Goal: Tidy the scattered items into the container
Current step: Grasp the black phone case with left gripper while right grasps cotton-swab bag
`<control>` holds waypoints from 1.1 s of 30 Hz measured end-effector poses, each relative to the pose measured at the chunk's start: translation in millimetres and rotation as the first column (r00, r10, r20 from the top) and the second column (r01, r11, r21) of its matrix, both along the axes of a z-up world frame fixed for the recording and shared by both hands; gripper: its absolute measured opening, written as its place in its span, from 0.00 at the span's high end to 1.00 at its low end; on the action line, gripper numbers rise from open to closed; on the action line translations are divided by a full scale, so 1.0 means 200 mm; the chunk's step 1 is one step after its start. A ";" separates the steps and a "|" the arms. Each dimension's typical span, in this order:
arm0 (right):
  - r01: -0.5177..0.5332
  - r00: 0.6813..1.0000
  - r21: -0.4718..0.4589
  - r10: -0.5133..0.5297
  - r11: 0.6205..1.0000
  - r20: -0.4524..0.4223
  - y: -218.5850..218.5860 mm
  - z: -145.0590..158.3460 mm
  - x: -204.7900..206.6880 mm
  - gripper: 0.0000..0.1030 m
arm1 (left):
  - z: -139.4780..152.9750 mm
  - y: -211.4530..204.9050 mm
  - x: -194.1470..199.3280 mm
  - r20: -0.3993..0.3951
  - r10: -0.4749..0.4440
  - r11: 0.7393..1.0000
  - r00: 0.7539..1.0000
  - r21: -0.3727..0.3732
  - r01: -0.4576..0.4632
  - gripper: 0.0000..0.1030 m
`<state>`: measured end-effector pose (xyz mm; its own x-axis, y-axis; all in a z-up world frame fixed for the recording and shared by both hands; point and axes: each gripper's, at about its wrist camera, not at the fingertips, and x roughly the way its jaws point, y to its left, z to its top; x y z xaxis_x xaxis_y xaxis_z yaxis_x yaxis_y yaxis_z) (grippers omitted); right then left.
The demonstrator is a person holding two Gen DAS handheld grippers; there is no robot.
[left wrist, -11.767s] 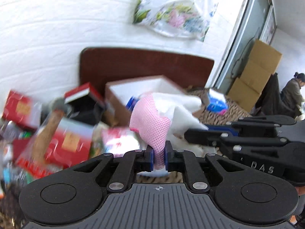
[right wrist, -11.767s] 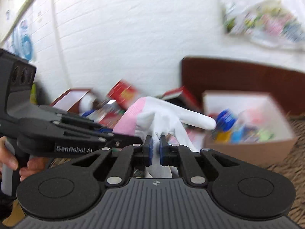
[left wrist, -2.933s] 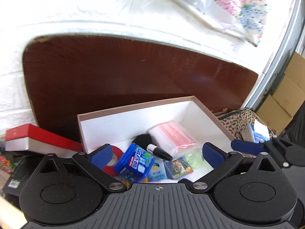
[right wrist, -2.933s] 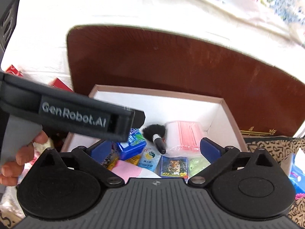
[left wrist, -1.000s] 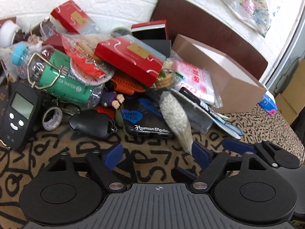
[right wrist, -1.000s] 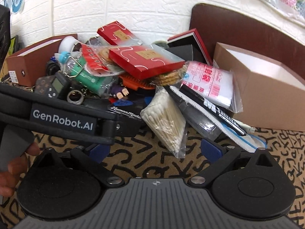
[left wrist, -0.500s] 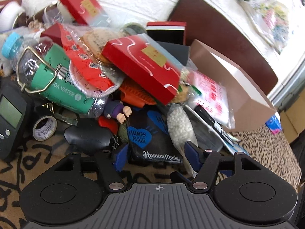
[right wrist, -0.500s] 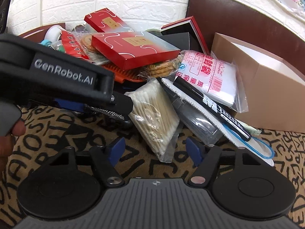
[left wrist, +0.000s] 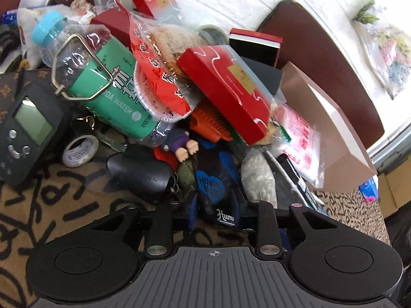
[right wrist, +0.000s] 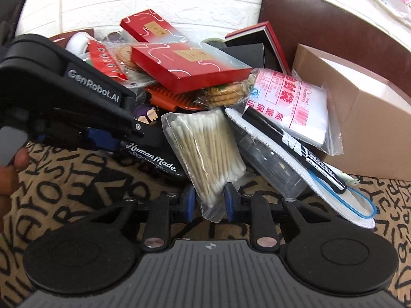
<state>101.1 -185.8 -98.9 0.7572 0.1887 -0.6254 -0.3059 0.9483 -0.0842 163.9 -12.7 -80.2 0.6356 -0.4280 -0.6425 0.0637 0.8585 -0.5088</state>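
Note:
A heap of items lies on the patterned cloth. My left gripper (left wrist: pixel 215 211) has its blue pads on both sides of the black "Human Made" pouch (left wrist: pixel 215 187), closing on its near end. That pouch also shows in the right wrist view (right wrist: pixel 154 160), with the left gripper body (right wrist: pixel 77 89) over it. My right gripper (right wrist: pixel 208 201) has its pads on both sides of the near end of a clear bag of cotton swabs (right wrist: pixel 205 151). The brown cardboard box (right wrist: pixel 359 118) stands at the right; it also shows in the left wrist view (left wrist: pixel 326 128).
The heap holds a red flat box (left wrist: pixel 226 89), a green soda water bottle (left wrist: pixel 102 82), a tape roll (left wrist: pixel 79 150), a black handheld device (left wrist: pixel 28 133), a black key case (left wrist: pixel 143 172), a bag of sealable bags (right wrist: pixel 290 105) and a marker (right wrist: pixel 295 146). A dark headboard (right wrist: pixel 334 25) stands behind.
Both grippers have moved forward and down onto the heap and narrowed their jaws: the left around the black pouch, the right around the cotton swab bag.

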 end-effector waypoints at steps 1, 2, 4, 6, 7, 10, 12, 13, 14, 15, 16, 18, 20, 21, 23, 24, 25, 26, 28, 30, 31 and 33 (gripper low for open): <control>-0.005 1.000 -0.002 0.005 1.000 0.002 -0.01 0.01 -0.02 0.74 | 0.01 0.00 -0.03 0.006 -0.007 1.000 1.000 0.005 0.007 0.78; -0.009 1.000 -0.002 0.009 1.000 0.002 -0.01 0.02 -0.05 0.74 | 0.02 0.00 -0.06 0.012 -0.014 1.000 1.000 0.005 0.014 0.79; -0.018 1.000 -0.003 0.018 1.000 -0.003 -0.02 0.04 -0.11 0.74 | 0.04 0.01 -0.12 0.027 -0.042 0.999 0.999 0.012 0.042 0.87; -0.029 1.000 -0.007 0.028 1.000 -0.009 -0.03 0.05 -0.18 0.75 | 0.07 0.01 -0.21 0.056 -0.079 0.996 0.995 0.048 0.076 0.94; -0.035 0.999 -0.011 0.035 0.999 -0.009 -0.03 0.06 -0.21 0.75 | 0.08 0.01 -0.25 0.070 -0.101 0.992 0.992 0.078 0.095 0.94; -0.054 0.998 -0.028 0.054 0.998 -0.015 -0.06 0.08 -0.33 0.75 | 0.10 0.01 -0.38 0.084 -0.149 0.978 0.985 0.160 0.134 0.95; -0.069 0.997 -0.048 0.068 0.996 -0.028 -0.08 0.08 -0.40 0.76 | 0.09 0.03 -0.46 0.082 -0.165 0.970 0.983 0.192 0.147 0.96; -0.076 0.997 -0.057 0.074 0.995 -0.038 -0.09 0.08 -0.43 0.76 | 0.09 0.04 -0.50 0.083 -0.172 0.966 0.982 0.207 0.152 0.96; -0.083 0.996 -0.065 0.080 0.994 -0.048 -0.10 0.07 -0.46 0.76 | 0.10 0.04 -0.54 0.086 -0.180 0.962 0.980 0.225 0.157 0.96; -0.088 0.995 -0.072 0.084 0.993 -0.059 -0.11 0.07 -0.49 0.76 | 0.10 0.04 -0.58 0.089 -0.188 0.957 0.978 0.242 0.162 0.96; -0.091 0.994 -0.077 0.086 0.993 -0.071 -0.12 0.06 -0.51 0.76 | 0.10 0.04 -0.60 0.092 -0.197 0.952 0.976 0.255 0.169 0.96; -0.096 0.992 -0.070 0.089 0.993 -0.091 -0.13 0.05 -0.56 0.75 | 0.10 0.04 -0.64 0.090 -0.216 0.946 0.972 0.267 0.185 0.89; -0.099 0.990 -0.042 0.094 0.994 -0.109 -0.14 0.04 -0.58 0.75 | 0.08 0.04 -0.64 0.076 -0.214 0.946 0.974 0.265 0.187 0.69; -0.097 0.990 -0.028 0.093 0.995 -0.110 -0.15 0.04 -0.58 0.75 | 0.07 0.04 -0.64 0.071 -0.198 0.948 0.978 0.265 0.173 0.66; -0.094 0.990 -0.011 0.093 0.995 -0.108 -0.14 0.03 -0.59 0.71 | 0.04 0.04 -0.62 0.052 -0.186 0.951 0.981 0.260 0.167 0.63; -0.093 0.990 -0.006 0.092 0.996 -0.105 -0.14 0.03 -0.59 0.69 | 0.03 0.05 -0.61 0.042 -0.184 0.953 0.982 0.251 0.167 0.59; -0.094 0.990 0.002 0.094 0.996 -0.103 -0.14 0.03 -0.59 0.61 | 0.02 0.05 -0.60 0.033 -0.179 0.956 0.983 0.243 0.166 0.58; -0.098 0.990 0.012 0.098 0.995 -0.102 -0.14 0.03 -0.59 0.53 | 0.01 0.05 -0.59 0.026 -0.175 0.957 0.984 0.238 0.164 0.55; -0.108 0.989 0.023 0.110 0.994 -0.100 -0.14 0.03 -0.59 0.49 | 0.00 0.05 -0.57 0.025 -0.162 0.961 0.986 0.233 0.152 0.46; -0.116 0.988 0.020 0.118 0.993 -0.101 -0.13 0.03 -0.58 0.49 | -0.01 0.05 -0.55 0.029 -0.143 0.965 0.989 0.227 0.133 0.35; -0.119 0.987 0.021 0.121 0.993 -0.104 -0.12 0.03 -0.57 0.48 | -0.01 0.06 -0.54 0.029 -0.138 0.966 0.990 0.224 0.128 0.33; -0.129 0.985 0.039 0.133 0.991 -0.112 -0.12 0.03 -0.56 0.43 | -0.03 0.06 -0.51 0.021 -0.134 0.968 0.991 0.218 0.126 0.32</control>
<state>-10.3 -209.5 -93.1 0.6487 0.3025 -0.6983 -0.4335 0.9010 -0.0124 61.0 -1.3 -86.1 0.6080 -0.3621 -0.7066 0.1964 0.9309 -0.3081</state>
